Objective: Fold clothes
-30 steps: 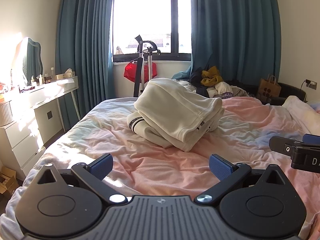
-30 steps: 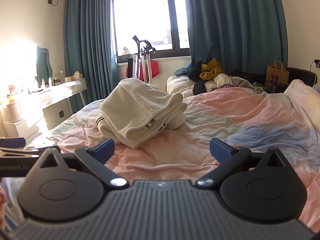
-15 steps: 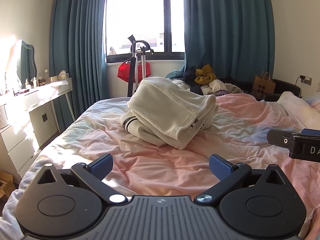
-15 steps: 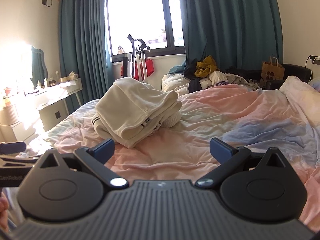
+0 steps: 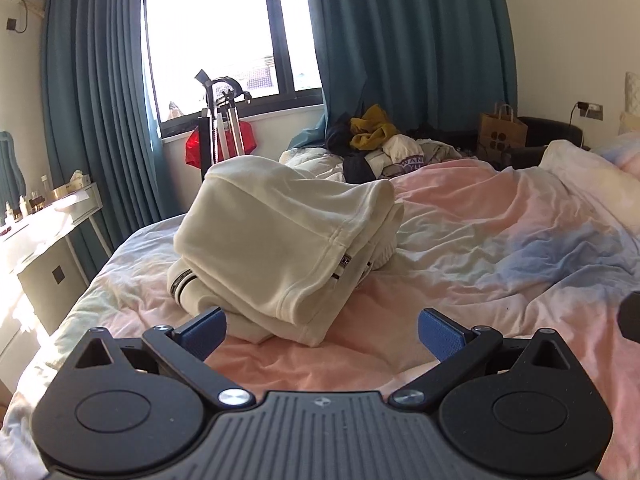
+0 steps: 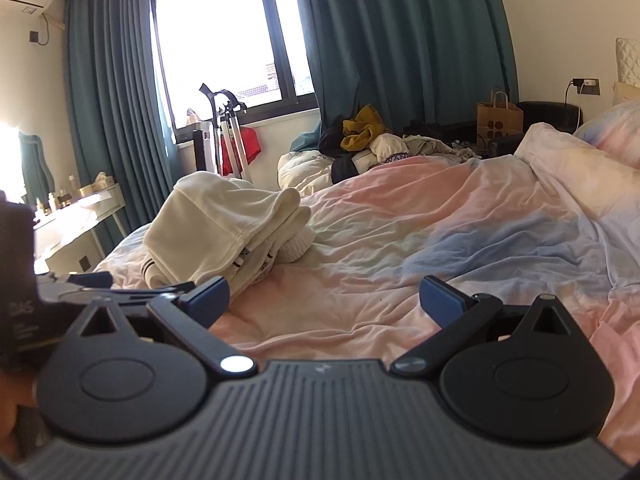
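Cream garment [image 5: 280, 248] sits folded into a bundle on the bed [image 5: 460, 248], just ahead of the left gripper [image 5: 320, 330], ahead-left of the right gripper [image 6: 326, 296]. Both spread wide, holding nothing. Unfolded pile [image 5: 384, 144] far beyond looks left.

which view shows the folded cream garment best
The left wrist view: the folded cream garment sits centred and large, with its layers, zipper edge and striped cuff visible. The right wrist view shows the same garment smaller and off to the left, its near edge partly hidden behind the left hand-held gripper.
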A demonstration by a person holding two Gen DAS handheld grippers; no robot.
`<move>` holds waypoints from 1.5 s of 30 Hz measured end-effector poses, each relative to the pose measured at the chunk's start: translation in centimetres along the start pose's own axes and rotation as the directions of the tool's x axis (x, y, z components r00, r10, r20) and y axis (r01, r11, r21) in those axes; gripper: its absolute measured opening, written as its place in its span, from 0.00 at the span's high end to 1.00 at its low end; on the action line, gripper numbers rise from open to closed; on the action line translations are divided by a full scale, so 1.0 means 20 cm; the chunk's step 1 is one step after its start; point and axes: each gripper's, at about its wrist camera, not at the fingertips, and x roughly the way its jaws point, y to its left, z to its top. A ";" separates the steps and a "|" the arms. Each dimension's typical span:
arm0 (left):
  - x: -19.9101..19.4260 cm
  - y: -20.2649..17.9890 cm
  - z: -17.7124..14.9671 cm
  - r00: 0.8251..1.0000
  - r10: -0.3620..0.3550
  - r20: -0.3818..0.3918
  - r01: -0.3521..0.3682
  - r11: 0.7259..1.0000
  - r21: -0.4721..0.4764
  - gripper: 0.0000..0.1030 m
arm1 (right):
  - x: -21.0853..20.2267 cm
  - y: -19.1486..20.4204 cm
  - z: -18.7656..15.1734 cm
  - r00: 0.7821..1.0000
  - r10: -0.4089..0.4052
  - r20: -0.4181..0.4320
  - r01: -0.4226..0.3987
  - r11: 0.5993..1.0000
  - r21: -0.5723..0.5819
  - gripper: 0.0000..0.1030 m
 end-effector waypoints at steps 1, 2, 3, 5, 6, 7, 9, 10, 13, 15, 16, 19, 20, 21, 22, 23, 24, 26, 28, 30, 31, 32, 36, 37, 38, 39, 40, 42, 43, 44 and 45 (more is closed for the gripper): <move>0.08 -0.04 0.02 1.000 0.006 0.001 -0.006 1.000 0.022 0.00 | 0.03 -0.02 0.00 1.000 -0.010 -0.006 0.010 1.000 0.007 0.00; 0.15 -0.08 0.04 1.000 0.009 0.006 -0.009 0.999 0.042 0.00 | 0.06 -0.03 -0.01 1.000 -0.023 -0.014 0.023 1.000 0.012 0.00; 0.22 -0.11 0.05 1.000 0.009 0.016 -0.010 0.998 0.060 0.01 | 0.09 -0.05 -0.01 0.999 -0.037 -0.022 0.037 0.999 0.016 0.00; 0.38 -0.18 0.08 0.999 0.019 0.038 -0.023 0.995 0.100 0.03 | 0.14 -0.08 -0.01 0.998 -0.055 -0.027 0.056 0.998 0.030 0.00; 0.46 -0.21 0.10 0.999 0.032 0.040 -0.037 0.992 0.117 0.03 | 0.17 -0.10 -0.02 0.997 -0.065 -0.030 0.067 0.997 0.039 0.00; 0.54 -0.23 0.11 0.998 0.041 0.039 -0.046 0.991 0.129 0.05 | 0.19 -0.12 -0.02 0.997 -0.072 -0.039 0.074 0.996 0.050 0.00; 0.69 -0.26 0.12 0.998 0.058 0.020 -0.060 0.988 0.143 0.09 | 0.24 -0.16 -0.04 0.995 -0.076 -0.062 0.080 0.994 0.072 0.00; 0.77 -0.28 0.13 0.998 0.067 0.008 -0.068 0.987 0.149 0.11 | 0.27 -0.18 -0.05 0.994 -0.077 -0.074 0.083 0.993 0.082 0.00; 0.94 -0.32 0.14 0.995 0.101 0.005 -0.100 0.974 0.205 0.19 | 0.35 -0.23 -0.09 0.991 -0.081 -0.109 0.094 0.989 0.115 0.00; 1.04 -0.33 0.15 0.990 0.138 -0.022 -0.129 0.964 0.233 0.35 | 0.39 -0.26 -0.11 0.988 -0.087 -0.127 0.104 0.986 0.129 0.00; 1.05 -0.31 0.16 0.990 0.140 -0.026 -0.131 0.966 0.223 0.40 | 0.41 -0.26 -0.12 0.987 -0.096 -0.128 0.112 0.986 0.126 0.00; 1.02 -0.27 0.19 0.989 0.149 0.006 -0.148 0.971 0.189 0.66 | 0.45 -0.26 -0.14 0.985 -0.106 -0.135 0.122 0.986 0.114 0.00; 0.99 -0.23 0.20 0.989 0.148 0.018 -0.149 0.975 0.162 0.75 | 0.45 -0.25 -0.14 0.985 -0.103 -0.137 0.118 0.987 0.109 0.00; 0.94 -0.18 0.23 0.989 0.142 0.032 -0.145 0.982 0.120 0.79 | 0.45 -0.24 -0.14 0.986 -0.096 -0.133 0.111 0.988 0.105 0.00; 0.88 -0.13 0.25 0.989 0.140 0.044 -0.143 0.987 0.078 0.84 | 0.44 -0.24 -0.14 0.988 -0.088 -0.125 0.101 0.989 0.103 0.00; 0.82 -0.06 0.27 0.989 0.140 0.054 -0.142 0.989 0.036 0.85 | 0.43 -0.23 -0.14 0.991 -0.076 -0.114 0.089 0.990 0.107 0.00; 0.76 0.00 0.29 0.988 0.139 0.064 -0.140 0.990 -0.003 0.85 | 0.42 -0.23 -0.13 0.993 -0.062 -0.099 0.074 0.991 0.115 0.00; 0.63 0.15 0.33 0.987 0.138 0.086 -0.131 0.988 -0.075 0.86 | 0.40 -0.23 -0.13 0.996 -0.033 -0.078 0.044 0.989 0.139 0.00; 0.49 0.31 0.35 0.983 0.149 0.109 -0.132 0.980 -0.150 0.86 | 0.38 -0.24 -0.11 0.998 -0.001 -0.065 0.013 0.983 0.182 0.00; 0.35 0.49 0.35 0.979 0.167 0.119 -0.136 0.963 -0.234 0.86 | 0.36 -0.25 -0.10 0.999 0.028 -0.045 -0.017 0.973 0.231 0.00; 0.29 0.59 0.34 0.977 0.178 0.119 -0.140 0.951 -0.278 0.86 | 0.35 -0.25 -0.10 0.999 0.038 -0.038 -0.028 0.969 0.247 0.00; 0.22 0.69 0.32 0.975 0.191 0.117 -0.145 0.936 -0.322 0.86 | 0.34 -0.24 -0.10 0.998 0.044 -0.035 -0.034 0.967 0.252 0.00; 0.06 1.05 0.22 0.966 0.245 0.082 -0.174 0.852 -0.493 0.86 | 0.32 -0.19 -0.08 0.997 0.079 -0.019 -0.072 0.969 0.238 0.00; 0.04 1.12 0.19 0.964 0.258 0.070 -0.184 0.831 -0.524 0.86 | 0.32 -0.17 -0.08 0.996 0.091 -0.015 -0.086 0.970 0.230 0.00; 0.01 1.21 0.15 0.961 0.270 0.058 -0.191 0.802 -0.566 0.86 | 0.31 -0.14 -0.07 0.994 0.105 -0.015 -0.099 0.970 0.221 0.00; -0.02 1.30 0.11 0.960 0.276 0.046 -0.190 0.765 -0.616 0.86 | 0.32 -0.12 -0.06 0.991 0.133 -0.018 -0.125 0.966 0.227 0.00; -0.04 1.37 0.08 0.959 0.280 0.039 -0.186 0.728 -0.660 0.86 | 0.33 -0.11 -0.06 0.985 0.172 -0.020 -0.162 0.956 0.246 0.00; -0.07 1.51 0.02 0.956 0.292 0.030 -0.180 0.664 -0.726 0.88 | 0.38 -0.08 -0.03 0.964 0.264 -0.044 -0.239 0.924 0.298 0.00; -0.10 1.58 -0.02 0.954 0.300 0.029 -0.179 0.643 -0.745 0.88 | 0.43 -0.06 -0.01 0.951 0.301 -0.070 -0.266 0.913 0.310 0.00; -0.12 1.64 -0.06 0.951 0.307 0.028 -0.179 0.621 -0.763 0.88 | 0.49 -0.03 0.02 0.940 0.327 -0.096 -0.284 0.907 0.311 0.00; -0.14 1.69 -0.09 0.950 0.313 0.025 -0.177 0.602 -0.779 0.88 | 0.55 -0.01 0.04 0.935 0.339 -0.107 -0.294 0.906 0.304 0.00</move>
